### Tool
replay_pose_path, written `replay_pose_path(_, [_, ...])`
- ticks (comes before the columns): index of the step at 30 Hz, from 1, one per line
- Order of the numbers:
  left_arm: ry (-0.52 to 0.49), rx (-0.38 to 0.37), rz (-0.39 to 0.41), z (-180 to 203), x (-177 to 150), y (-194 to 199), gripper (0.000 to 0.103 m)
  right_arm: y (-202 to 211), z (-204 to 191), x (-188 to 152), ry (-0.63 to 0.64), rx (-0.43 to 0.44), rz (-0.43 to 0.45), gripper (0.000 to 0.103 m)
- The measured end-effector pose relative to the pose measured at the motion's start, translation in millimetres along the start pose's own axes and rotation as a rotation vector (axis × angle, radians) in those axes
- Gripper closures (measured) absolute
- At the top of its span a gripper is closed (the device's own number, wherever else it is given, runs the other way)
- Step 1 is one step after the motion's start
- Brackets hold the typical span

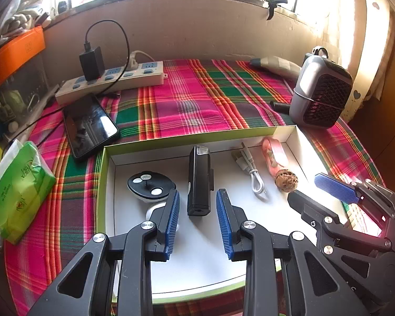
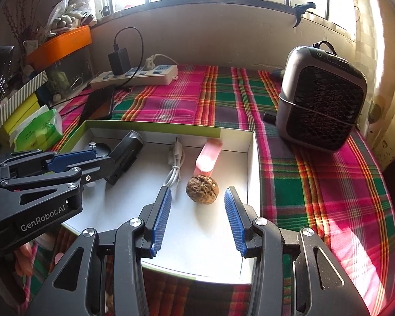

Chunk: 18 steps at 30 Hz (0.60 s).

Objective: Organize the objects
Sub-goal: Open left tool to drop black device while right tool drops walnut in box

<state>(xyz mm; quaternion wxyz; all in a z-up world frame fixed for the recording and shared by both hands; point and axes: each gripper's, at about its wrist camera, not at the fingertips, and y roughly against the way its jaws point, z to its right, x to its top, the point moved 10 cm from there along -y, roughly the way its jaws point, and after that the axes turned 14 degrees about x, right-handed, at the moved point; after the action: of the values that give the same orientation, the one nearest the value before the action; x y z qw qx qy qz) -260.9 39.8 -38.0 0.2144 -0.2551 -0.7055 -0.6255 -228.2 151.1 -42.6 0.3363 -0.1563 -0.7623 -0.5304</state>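
One black flashlight (image 1: 198, 181), lens toward window.

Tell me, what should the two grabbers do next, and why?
Probably lift both grabbers up and away from the box. The left gripper and right gripper both stand open and hold nothing. The black flashlight and the walnut already lie inside the box, beside the white cable and a pink thing, so nothing here seems left to grab.
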Motion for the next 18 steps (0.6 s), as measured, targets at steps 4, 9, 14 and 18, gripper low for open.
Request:
replay_pose_path(4, [0.008,0.01,0.02,-4.0,-5.2,11.9,0.076,9.7,-4.8,-1.8,-0.004,0.002,0.017,0.059])
replay_pose_path(9, [0.019,0.0,0.026,-8.0,-17.5,25.4,0.076,19.3,-11.8,-6.7,-0.017,0.011,0.032,0.059])
replay_pose_path(14, [0.038,0.014,0.033,-15.1,-30.7,36.9,0.076,29.0,-21.6,-14.5,-0.011,0.019,0.046,0.059])
replay_pose_path(18, [0.039,0.031,0.045,-20.4,-41.7,45.3,0.076,36.0,-27.4,-21.2,-0.011,0.02,0.054,0.059])
